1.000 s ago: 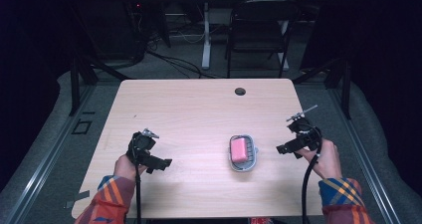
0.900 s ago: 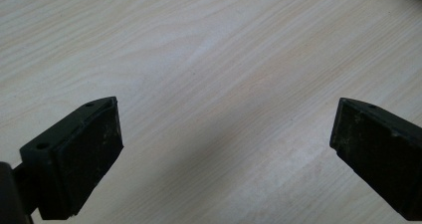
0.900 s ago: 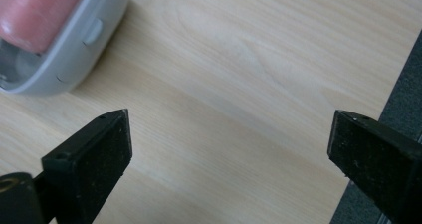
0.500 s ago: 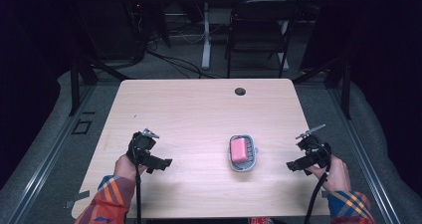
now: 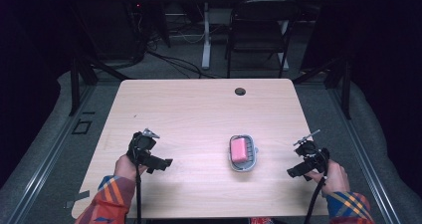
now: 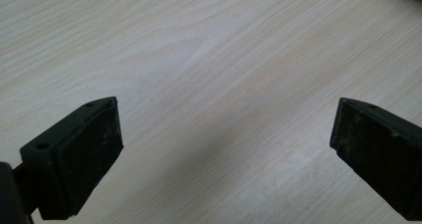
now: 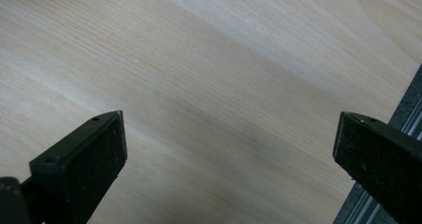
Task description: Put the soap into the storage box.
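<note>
We see a small grey tray [image 5: 243, 166] sitting on the wooden bench [image 5: 199, 109], a bit right of the middle. Inside the tray lies one pink block [image 5: 239, 150], like a bar of soap. It fits inside the rim. We hold the left tool [image 5: 166, 163] well apart from the tray, on its left side. Its jaws are spread wide with only bare wood between them. We hold the right tool [image 5: 292, 172] near the right edge of the bench. Its jaws are spread wide too, and they hold nothing. Neither tool touches the tray.
</note>
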